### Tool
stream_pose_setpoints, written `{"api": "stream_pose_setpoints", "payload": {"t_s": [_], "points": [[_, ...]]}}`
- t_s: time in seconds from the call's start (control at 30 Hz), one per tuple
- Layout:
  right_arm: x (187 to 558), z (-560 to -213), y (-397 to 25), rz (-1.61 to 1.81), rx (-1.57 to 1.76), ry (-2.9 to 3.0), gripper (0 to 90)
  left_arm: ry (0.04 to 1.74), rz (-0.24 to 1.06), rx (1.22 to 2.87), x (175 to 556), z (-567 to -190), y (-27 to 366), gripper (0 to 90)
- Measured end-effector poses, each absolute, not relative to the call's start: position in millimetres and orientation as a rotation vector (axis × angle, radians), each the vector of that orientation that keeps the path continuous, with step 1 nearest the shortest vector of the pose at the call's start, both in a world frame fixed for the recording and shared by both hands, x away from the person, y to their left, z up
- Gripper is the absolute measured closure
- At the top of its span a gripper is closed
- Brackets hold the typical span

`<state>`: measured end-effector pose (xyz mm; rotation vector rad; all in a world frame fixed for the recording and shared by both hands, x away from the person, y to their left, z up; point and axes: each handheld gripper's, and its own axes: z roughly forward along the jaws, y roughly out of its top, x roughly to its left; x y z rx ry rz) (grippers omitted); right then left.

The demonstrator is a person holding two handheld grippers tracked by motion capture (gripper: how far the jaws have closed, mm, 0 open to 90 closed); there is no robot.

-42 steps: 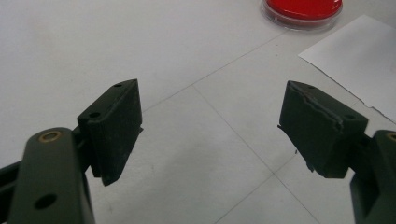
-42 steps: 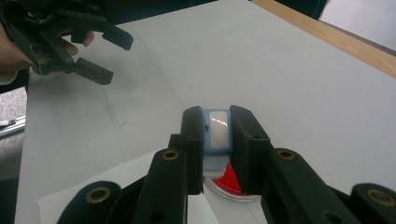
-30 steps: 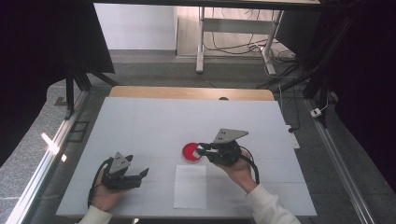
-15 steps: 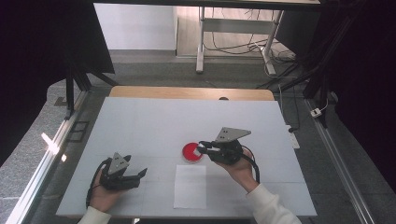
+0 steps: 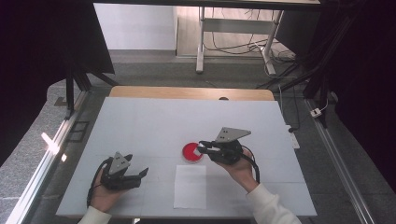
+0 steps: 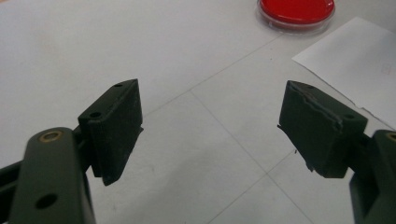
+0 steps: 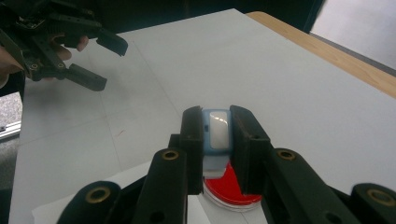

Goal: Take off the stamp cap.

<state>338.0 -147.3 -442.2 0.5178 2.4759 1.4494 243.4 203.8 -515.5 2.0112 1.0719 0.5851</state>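
The right gripper (image 7: 217,140) has drifted slightly toward the desk's near edge, clamping a small blue-and-white object (image 7: 217,133) above the red dish (image 5: 192,151); placement looks imminent. The left gripper (image 5: 126,173) idles, jaws apart, near-left.

Open white table (image 5: 154,121) all round, red dish (image 5: 191,151) and paper sheet (image 5: 190,185) mid-table, lying flat
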Motion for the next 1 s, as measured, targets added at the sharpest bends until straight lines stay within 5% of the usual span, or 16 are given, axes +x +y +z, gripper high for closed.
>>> {"api": "stream_pose_setpoints", "payload": {"t_s": [1.0], "points": [[340, -442, -147, 1.459, 0.517, 2.459, 75.3, 1.017, 0.551, 2.012, 259, -505, 176, 21.6]]}}
